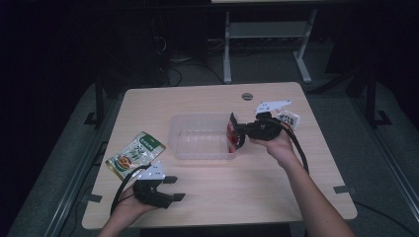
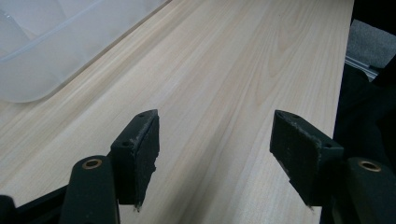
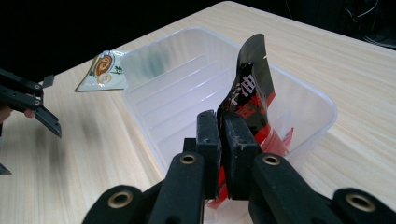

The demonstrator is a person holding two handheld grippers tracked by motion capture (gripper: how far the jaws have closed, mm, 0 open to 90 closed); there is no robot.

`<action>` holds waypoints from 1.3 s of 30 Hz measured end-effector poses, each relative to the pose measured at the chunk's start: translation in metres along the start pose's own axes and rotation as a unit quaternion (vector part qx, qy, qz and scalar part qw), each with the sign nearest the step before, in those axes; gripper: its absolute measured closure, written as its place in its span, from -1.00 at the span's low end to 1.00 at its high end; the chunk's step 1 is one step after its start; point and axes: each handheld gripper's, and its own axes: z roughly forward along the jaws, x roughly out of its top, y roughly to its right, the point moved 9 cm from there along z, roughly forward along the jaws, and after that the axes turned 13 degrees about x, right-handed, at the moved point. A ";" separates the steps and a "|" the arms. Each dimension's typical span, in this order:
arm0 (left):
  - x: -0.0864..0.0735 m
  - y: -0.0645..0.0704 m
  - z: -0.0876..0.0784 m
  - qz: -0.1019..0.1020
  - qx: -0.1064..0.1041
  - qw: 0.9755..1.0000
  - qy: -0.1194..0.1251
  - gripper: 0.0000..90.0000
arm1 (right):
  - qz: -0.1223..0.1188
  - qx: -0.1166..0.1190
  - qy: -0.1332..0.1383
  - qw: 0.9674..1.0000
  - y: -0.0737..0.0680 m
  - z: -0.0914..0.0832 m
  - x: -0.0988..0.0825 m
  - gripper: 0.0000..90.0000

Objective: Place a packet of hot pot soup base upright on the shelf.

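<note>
Red-and-black snack packet (image 3: 250,100), pinched in the right gripper (image 3: 220,126) over one clear plastic tub (image 3: 154,88), shows print close-up, while overhead reveals two more packets and the left gripper (image 1: 170,187) gaping empty.

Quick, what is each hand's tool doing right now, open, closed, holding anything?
Left tool: open, holding nothing, over the table.
Right tool: closed on the red and black packet, at the clear tub's edge.

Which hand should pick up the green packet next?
Probably the left. The left gripper is open with nothing in it and sits close to the green packet. The right gripper is across the clear tub, clamped on the red and black packet.
</note>
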 end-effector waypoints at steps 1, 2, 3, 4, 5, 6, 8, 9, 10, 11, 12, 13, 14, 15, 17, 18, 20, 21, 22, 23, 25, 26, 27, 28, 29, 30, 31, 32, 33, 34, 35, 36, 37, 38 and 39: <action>0.000 0.000 0.000 0.000 0.000 1.000 0.000 -0.27 | -0.001 -0.001 0.001 1.000 0.000 0.000 0.000 0.88; 0.000 0.000 0.000 0.000 0.000 1.000 0.000 -0.27 | -0.001 -0.001 0.003 1.000 0.000 -0.001 0.000 0.87; 0.000 0.000 0.000 0.000 0.000 1.000 0.000 -0.27 | -0.001 -0.001 0.003 1.000 0.000 -0.001 0.000 0.84; 0.000 0.000 0.000 0.000 0.000 1.000 0.000 -0.27 | -0.001 -0.001 0.003 1.000 0.000 -0.001 0.000 0.84; 0.000 0.000 0.000 0.000 0.000 1.000 0.000 -0.27 | -0.001 0.000 0.004 1.000 0.000 -0.002 0.001 0.75; 0.000 0.000 0.000 0.001 0.000 1.000 0.000 -0.27 | -0.003 -0.001 0.006 1.000 -0.001 -0.004 0.002 0.70; 0.000 0.000 0.000 0.000 -0.001 1.000 0.000 -0.27 | -0.007 -0.002 0.011 1.000 -0.003 -0.006 0.004 0.61; 0.000 0.000 0.000 0.000 -0.001 1.000 0.000 -0.27 | -0.010 0.000 0.012 1.000 -0.005 -0.009 0.006 0.57; 0.000 0.000 0.000 0.000 -0.001 1.000 0.000 -0.27 | -0.010 0.000 0.012 1.000 -0.005 -0.009 0.006 0.57; 0.000 0.000 0.000 0.000 -0.001 1.000 -0.001 -0.27 | -0.016 0.001 0.017 1.000 -0.008 -0.014 0.008 0.55; 0.000 0.000 0.000 0.000 -0.001 1.000 -0.001 -0.27 | -0.018 0.003 0.017 1.000 -0.010 -0.016 0.009 0.55; 0.000 0.000 0.000 0.001 -0.001 1.000 -0.001 -0.27 | -0.021 0.003 0.020 1.000 -0.012 -0.019 0.010 0.55; 0.000 0.000 0.000 0.002 -0.002 1.000 -0.001 -0.27 | -0.022 0.005 0.020 1.000 -0.013 -0.022 0.010 0.55; 0.000 0.000 0.000 0.002 -0.002 1.000 -0.001 -0.27 | -0.022 0.005 0.020 1.000 -0.013 -0.022 0.010 0.55; 0.000 0.001 0.000 0.004 -0.001 1.000 -0.002 -0.27 | -0.028 0.011 0.014 0.999 -0.018 -0.028 0.008 0.70; 0.000 0.001 0.000 0.004 -0.001 1.000 -0.002 -0.27 | -0.028 0.011 0.014 0.999 -0.018 -0.028 0.008 0.70; 0.000 0.001 0.000 0.004 -0.002 1.000 -0.001 -0.27 | -0.038 0.018 0.006 0.999 -0.022 -0.031 0.006 0.93; 0.000 0.001 0.000 0.004 -0.002 1.000 -0.001 -0.27 | -0.046 0.037 -0.007 0.998 -0.027 -0.033 0.002 0.99; 0.000 0.001 0.000 0.004 -0.002 1.000 -0.001 -0.27 | -0.046 0.037 -0.007 0.998 -0.027 -0.033 0.002 0.99; -0.001 0.002 0.000 0.004 -0.002 1.000 -0.001 -0.27 | -0.050 0.053 -0.026 0.997 -0.030 -0.034 -0.004 0.99; -0.001 0.002 0.000 0.003 -0.003 1.000 -0.002 -0.27 | -0.046 0.062 -0.037 0.996 -0.030 -0.032 -0.010 0.99; 0.000 0.002 0.001 0.003 -0.003 1.000 -0.003 -0.27 | -0.044 0.065 -0.035 0.996 -0.030 -0.031 -0.012 0.99; 0.000 0.002 0.001 0.003 -0.003 1.000 -0.002 -0.27 | -0.040 0.069 -0.034 0.996 -0.028 -0.029 -0.014 0.99; 0.000 0.002 0.001 0.003 -0.003 1.000 -0.002 -0.27 | -0.040 0.069 -0.034 0.996 -0.028 -0.029 -0.014 0.99; 0.000 0.003 0.001 0.005 -0.004 1.000 -0.002 -0.27 | -0.035 0.063 -0.031 0.997 -0.024 -0.025 -0.016 0.99; 0.000 0.002 0.002 0.007 -0.004 1.000 -0.002 -0.27 | -0.030 0.062 -0.027 0.997 -0.023 -0.024 -0.016 0.99; 0.000 0.003 0.002 0.006 -0.004 1.000 -0.003 -0.27 | -0.025 0.060 -0.022 0.998 -0.021 -0.022 -0.016 0.99; 0.000 0.003 0.002 0.006 -0.004 1.000 -0.003 -0.27 | -0.024 0.054 -0.018 0.998 -0.018 -0.020 -0.016 0.99; 0.000 0.003 0.002 0.007 -0.004 1.000 -0.004 -0.27 | -0.021 0.046 -0.014 0.999 -0.015 -0.019 -0.015 0.99; 0.000 0.003 0.002 0.007 -0.004 1.000 -0.004 -0.27 | -0.021 0.046 -0.014 0.999 -0.015 -0.019 -0.015 0.99; 0.000 0.003 0.003 0.006 -0.005 1.000 -0.004 -0.27 | -0.015 0.037 0.003 0.999 -0.010 -0.018 -0.012 0.99; 0.000 0.003 0.003 0.006 -0.005 1.000 -0.004 -0.27 | -0.015 0.037 0.003 0.999 -0.010 -0.018 -0.012 0.99; 0.000 0.003 0.003 0.006 -0.005 1.000 -0.004 -0.27 | -0.011 0.031 0.008 0.999 -0.008 -0.019 -0.011 0.99; 0.000 0.003 0.003 0.006 -0.005 1.000 -0.004 -0.27 | -0.011 0.031 0.008 0.999 -0.008 -0.019 -0.011 0.99; 0.000 0.003 0.002 0.006 -0.005 1.000 -0.004 -0.27 | -0.013 0.027 0.006 1.000 -0.006 -0.021 -0.012 0.95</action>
